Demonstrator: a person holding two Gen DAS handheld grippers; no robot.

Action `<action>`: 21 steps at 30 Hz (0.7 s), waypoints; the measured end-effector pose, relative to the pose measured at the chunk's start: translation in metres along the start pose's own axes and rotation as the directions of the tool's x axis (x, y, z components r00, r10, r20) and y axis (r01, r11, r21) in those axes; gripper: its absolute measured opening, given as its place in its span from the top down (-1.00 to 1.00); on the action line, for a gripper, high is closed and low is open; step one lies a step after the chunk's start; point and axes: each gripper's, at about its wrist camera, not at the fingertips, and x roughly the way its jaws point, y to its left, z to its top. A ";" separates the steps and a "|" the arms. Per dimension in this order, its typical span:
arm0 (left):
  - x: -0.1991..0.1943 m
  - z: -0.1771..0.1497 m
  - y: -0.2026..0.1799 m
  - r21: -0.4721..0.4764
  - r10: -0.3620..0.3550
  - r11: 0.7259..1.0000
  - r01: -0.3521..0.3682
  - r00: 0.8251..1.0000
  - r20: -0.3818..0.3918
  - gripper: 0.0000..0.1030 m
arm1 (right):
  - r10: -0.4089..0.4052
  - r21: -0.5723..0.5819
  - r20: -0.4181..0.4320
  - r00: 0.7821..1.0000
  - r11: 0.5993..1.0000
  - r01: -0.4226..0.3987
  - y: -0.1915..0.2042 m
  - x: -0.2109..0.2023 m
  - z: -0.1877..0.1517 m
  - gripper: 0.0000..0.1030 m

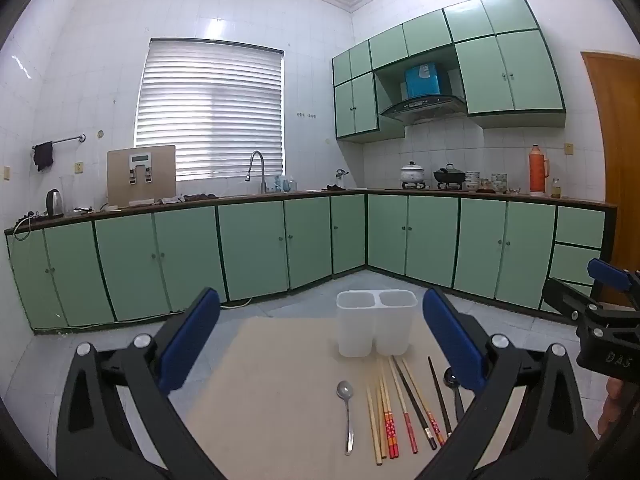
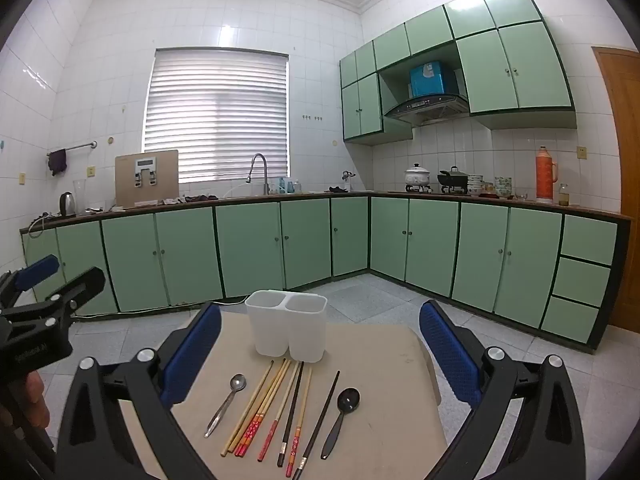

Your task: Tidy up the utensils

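From my right wrist feed, my left gripper (image 2: 60, 280) sits at the far left, above the floor, its jaws apart and empty. On the beige table (image 2: 372, 364), a metal spoon (image 2: 228, 402) comes first, then a fan of chopsticks (image 2: 276, 408), then a black spoon (image 2: 340, 412). Behind them stands the white holder (image 2: 286, 326) with 2 compartments. My right gripper (image 2: 320, 344) hangs over them, spread wide, holding nothing.

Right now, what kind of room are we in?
A home kitchen, it seems: green base cabinets, a sink faucet under the window, and a range hood above pots on the stove.
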 end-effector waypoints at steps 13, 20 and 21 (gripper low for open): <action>0.003 0.000 0.005 -0.008 0.009 1.000 -0.009 1.000 0.016 -0.91 | 0.000 -0.002 -0.003 1.000 1.000 0.000 0.000 0.000 0.000 -0.89; 0.000 -0.003 0.004 -0.003 0.013 1.000 -0.013 1.000 0.022 -0.91 | -0.001 -0.004 -0.002 1.000 1.000 0.001 0.001 0.000 0.000 -0.89; 0.000 -0.004 0.004 -0.003 0.013 1.000 -0.013 1.000 0.023 -0.91 | 0.000 -0.003 -0.003 1.000 1.000 0.000 0.001 0.000 0.000 -0.89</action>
